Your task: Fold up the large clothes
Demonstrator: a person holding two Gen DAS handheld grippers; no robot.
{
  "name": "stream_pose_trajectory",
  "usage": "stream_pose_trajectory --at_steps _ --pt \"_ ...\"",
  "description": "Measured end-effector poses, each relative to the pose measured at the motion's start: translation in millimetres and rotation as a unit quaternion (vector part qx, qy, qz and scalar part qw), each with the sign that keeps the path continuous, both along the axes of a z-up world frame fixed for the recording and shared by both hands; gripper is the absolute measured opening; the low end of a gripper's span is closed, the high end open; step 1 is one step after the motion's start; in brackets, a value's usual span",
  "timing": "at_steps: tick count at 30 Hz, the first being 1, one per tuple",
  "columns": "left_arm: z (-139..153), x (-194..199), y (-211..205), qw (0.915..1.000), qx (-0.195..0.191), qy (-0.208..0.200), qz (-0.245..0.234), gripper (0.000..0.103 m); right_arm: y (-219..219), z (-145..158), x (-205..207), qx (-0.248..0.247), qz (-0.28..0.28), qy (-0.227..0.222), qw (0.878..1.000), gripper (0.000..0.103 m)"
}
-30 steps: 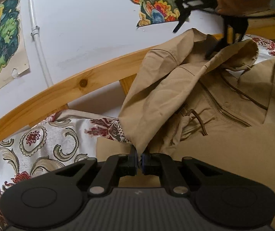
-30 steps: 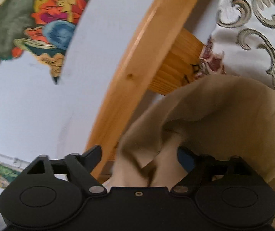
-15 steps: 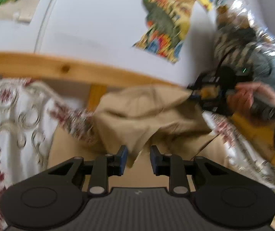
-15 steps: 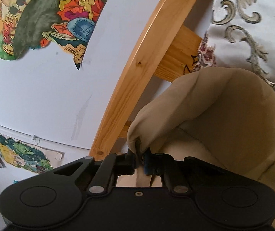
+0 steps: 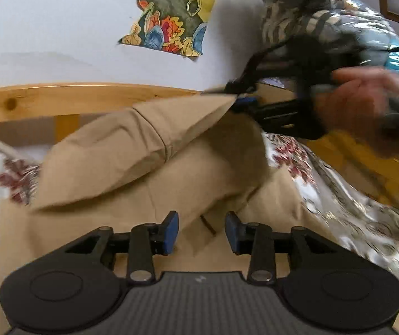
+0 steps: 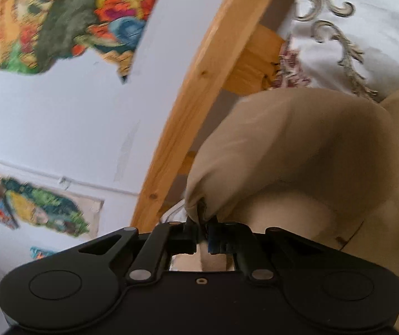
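Looking along the left gripper, its blue pads are seen parted, having just been opening, with nothing pinched between them; a tan jacket lies below on the patterned bedspread. One jacket corner is drawn up to the right gripper, whose hand is blurred. In the right wrist view the right gripper is clamped on a bunched jacket fold beside the wooden bed rail; the rest is cut off.
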State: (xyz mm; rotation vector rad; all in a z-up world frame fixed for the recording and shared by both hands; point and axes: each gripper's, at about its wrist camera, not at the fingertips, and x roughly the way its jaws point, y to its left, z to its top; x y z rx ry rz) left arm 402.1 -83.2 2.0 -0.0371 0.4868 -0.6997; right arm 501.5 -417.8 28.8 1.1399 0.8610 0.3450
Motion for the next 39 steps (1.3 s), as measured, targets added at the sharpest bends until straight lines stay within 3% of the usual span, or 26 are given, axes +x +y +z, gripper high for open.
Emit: stream_pose_trajectory --at_steps 3,6,8,11,12,15,17,19,20,22,25,29,31,33,36,39 --pt "-11.9 21.5 -20.6 0.9998 0.014 -0.004 0.016 0.041 -1.9 13.9 -11.2 0.002 0.019 -0.023 1.0 0.004" --pt "-24.1 29.8 -37.7 0.9937 0.08 -0.044 0.066 0.029 -9.1 24.6 -26.5 0.015 0.032 -0.044 0.998 0.004" --pt "-30.9 29.8 -48.4 0.9802 0.131 -0.104 0.107 0.021 -14.3 27.3 -38.2 0.027 0.037 -0.053 0.998 0.003" --pt "-39.9 22.0 -63.5 0.9471 0.21 -0.197 0.142 0.015 -19.8 21.5 -57.1 0.046 0.043 -0.063 0.996 0.003" --pt "-44.5 16.3 -65.3 0.9371 0.231 -0.225 0.133 0.015 -21.9 16.2 -65.0 0.052 0.042 -0.069 0.995 0.003" --pt "-61.9 -3.9 -56.3 0.9216 0.289 -0.249 0.071 0.015 -27.8 -7.8 -92.7 0.061 0.048 -0.084 0.993 0.003" --pt "-72.0 -19.6 -43.5 0.9148 0.319 -0.246 0.033 0.016 -28.3 -29.3 -111.1 0.065 0.058 -0.077 0.993 0.003" --pt "-77.7 -39.3 -24.2 0.9155 0.334 -0.224 -0.002 0.022 -27.9 -48.6 -126.0 0.064 0.062 -0.073 0.993 0.003" --pt "-78.5 -48.4 -14.5 0.9199 0.333 -0.206 -0.015 0.033 -27.6 -58.8 -133.4 0.062 0.062 -0.069 0.994 0.003" --pt "-79.8 -70.4 5.9 0.9272 0.329 -0.175 -0.037 0.042 -27.9 -75.4 -145.2 0.062 0.056 -0.062 0.995 0.003" --pt "-76.8 -90.4 29.4 0.9431 0.312 -0.112 -0.031 0.044 -28.1 -93.5 -159.4 0.064 0.05 -0.058 0.995 0.003" --pt "-61.3 -94.0 62.0 0.9711 0.232 -0.026 0.05 0.063 -23.9 -110.5 -178.3 0.025 0.037 -0.049 0.998 0.009" --pt "-52.8 -83.5 73.9 0.9795 0.181 0.026 0.085 0.064 -17.1 -113.9 -187.6 -0.026 0.037 -0.053 0.998 0.011" --pt "-47.8 -68.3 86.8 0.9819 0.128 0.076 0.117 0.063 -7.3 -113.9 -197.7 -0.085 0.041 -0.068 0.993 0.013" --pt "-44.9 -47.4 108.4 0.9754 0.035 0.14 0.167 0.063 4.2 -113.8 -213.5 -0.159 0.037 -0.085 0.983 0.022" --pt "-45.2 -22.0 129.0 0.9634 -0.012 0.166 0.21 0.063 -3.2 -114.8 -236.6 -0.168 -0.001 -0.088 0.982 0.04"
